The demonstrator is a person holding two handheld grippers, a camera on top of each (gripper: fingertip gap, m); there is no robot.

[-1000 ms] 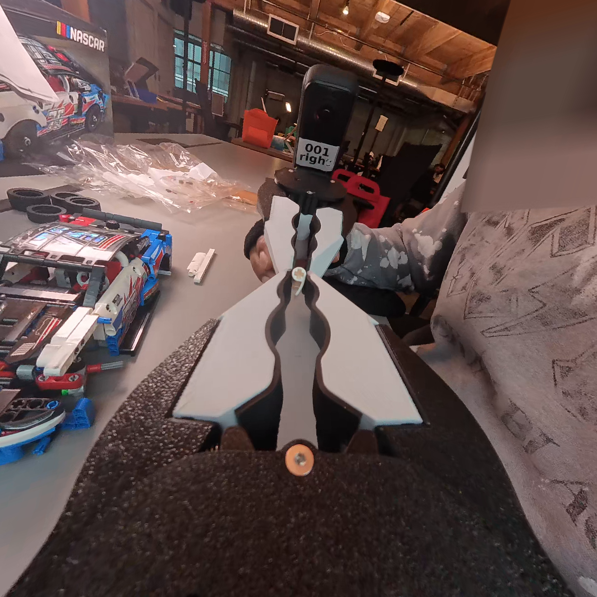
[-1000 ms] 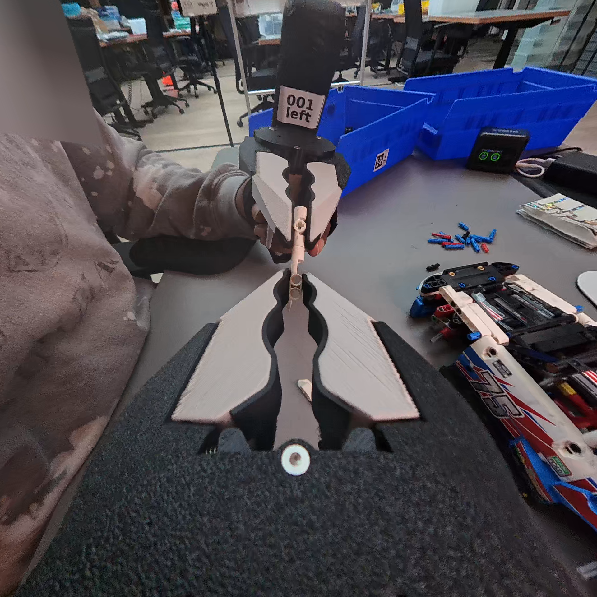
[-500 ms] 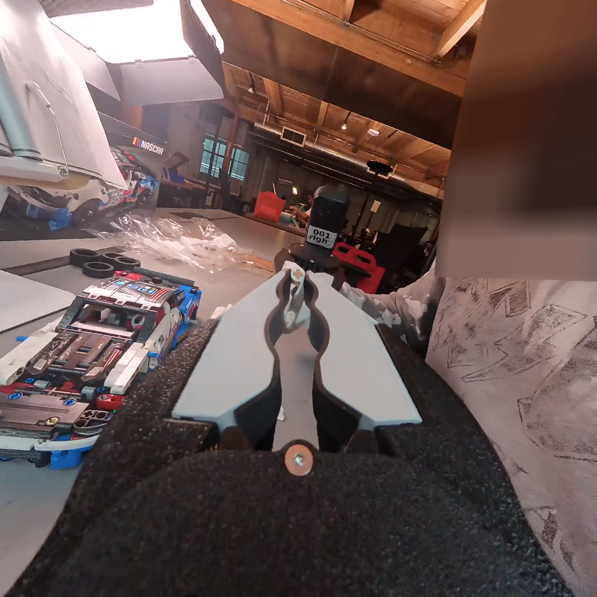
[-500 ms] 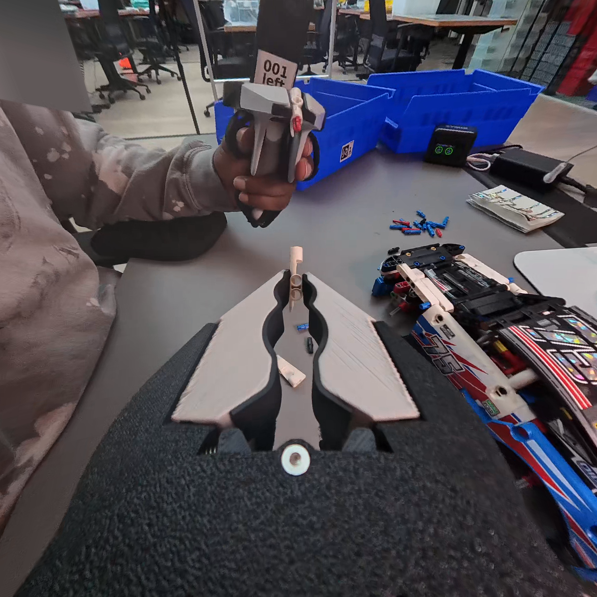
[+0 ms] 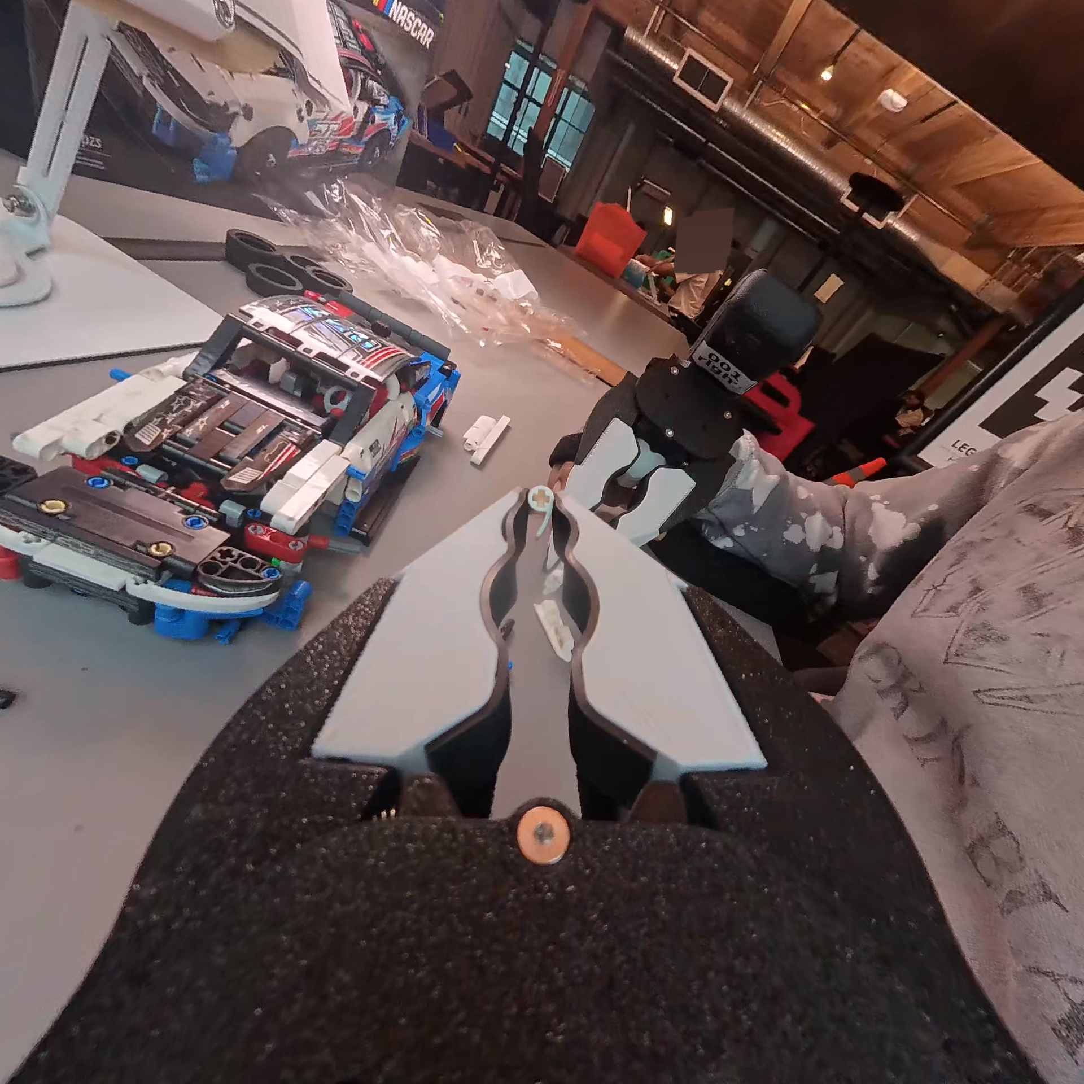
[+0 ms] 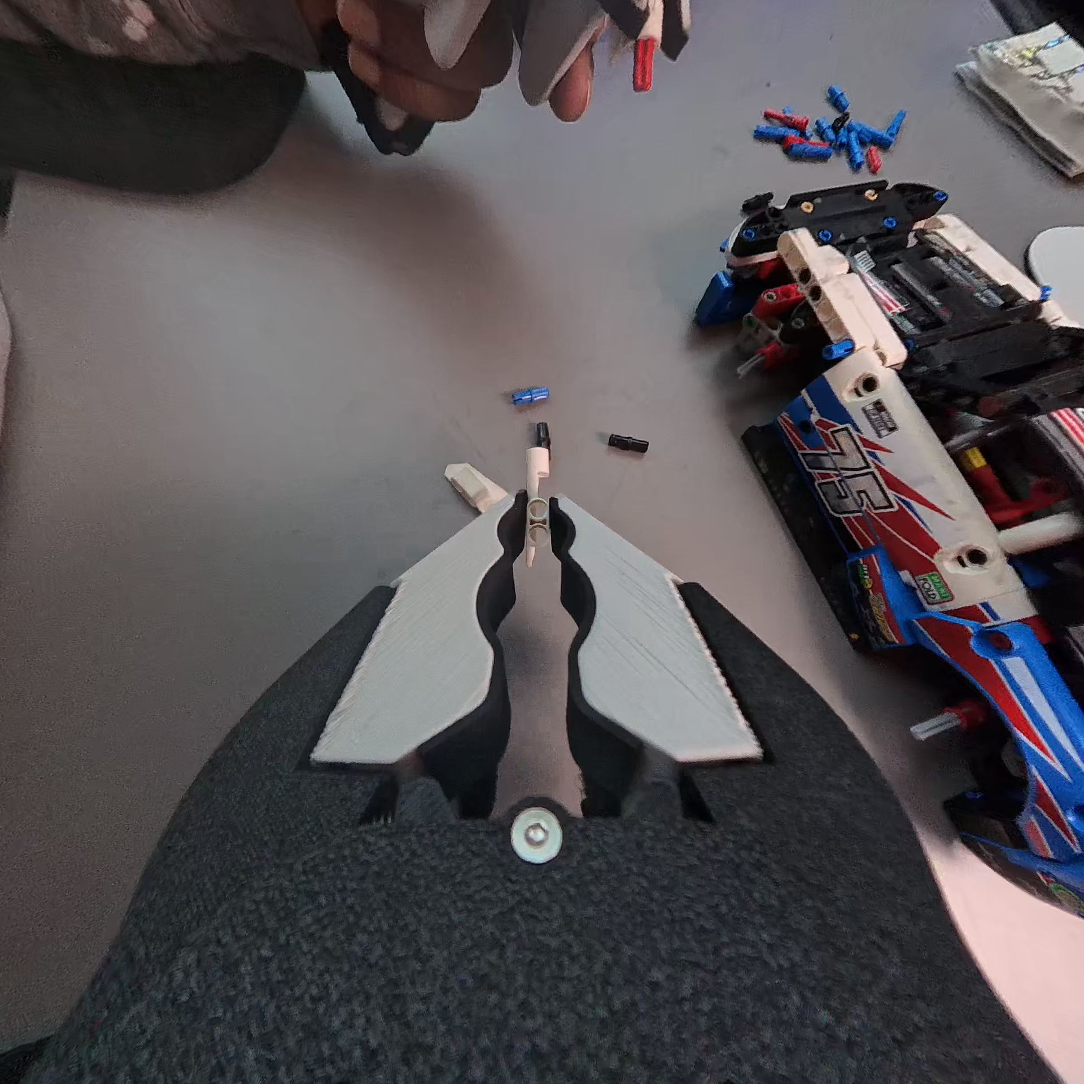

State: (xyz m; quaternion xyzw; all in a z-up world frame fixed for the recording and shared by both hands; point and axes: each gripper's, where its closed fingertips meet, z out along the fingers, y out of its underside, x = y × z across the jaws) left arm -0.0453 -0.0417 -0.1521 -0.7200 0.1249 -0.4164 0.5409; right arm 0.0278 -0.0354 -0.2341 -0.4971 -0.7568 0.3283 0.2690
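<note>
Right gripper was clamped on a white connector, long axis pointing far, toward the black pin; left gripper pinched a pale axle piece.

right gripper pinching white connector piece, brick car beside

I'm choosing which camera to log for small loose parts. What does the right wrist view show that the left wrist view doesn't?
Only the right wrist view shows the loose blue pin, two black pins, the pile of blue and red pins and a folded booklet.

Only the left wrist view shows the tyres, plastic bags and the box.

Both show the model car, each gripper shut on a white piece, and the grey table.
</note>
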